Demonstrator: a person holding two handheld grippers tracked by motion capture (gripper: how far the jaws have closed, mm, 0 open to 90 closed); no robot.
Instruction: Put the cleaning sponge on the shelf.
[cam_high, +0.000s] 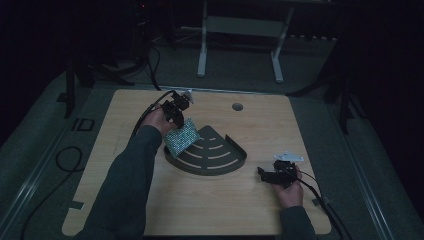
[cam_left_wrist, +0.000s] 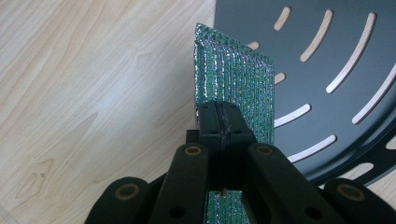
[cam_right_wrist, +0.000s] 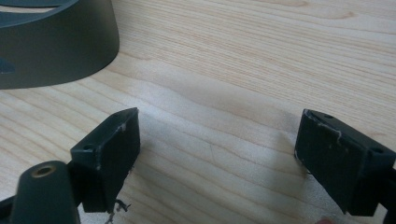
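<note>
A dark grey quarter-round tray (cam_high: 220, 165) with curved slots lies mid-table. My left gripper (cam_high: 176, 116) is shut on a glittery green sponge (cam_high: 182, 136), holding it tilted over the tray's left corner. Seen from the left gripper view, the sponge (cam_left_wrist: 231, 79) stands edge-on between the closed jaws, above the tray's (cam_left_wrist: 327, 74) slotted floor and the bare wood. My right gripper (cam_high: 265, 175) rests low on the table to the right of the tray, open, with nothing between its fingers (cam_right_wrist: 112, 149). The tray's outer wall (cam_right_wrist: 56, 46) lies at the upper left of the right gripper view.
The wooden tabletop (cam_high: 150, 205) has a round cable hole (cam_high: 237, 106) near its far edge. Cables trail from both grippers. A white desk frame (cam_high: 240, 40) stands on the floor beyond the table.
</note>
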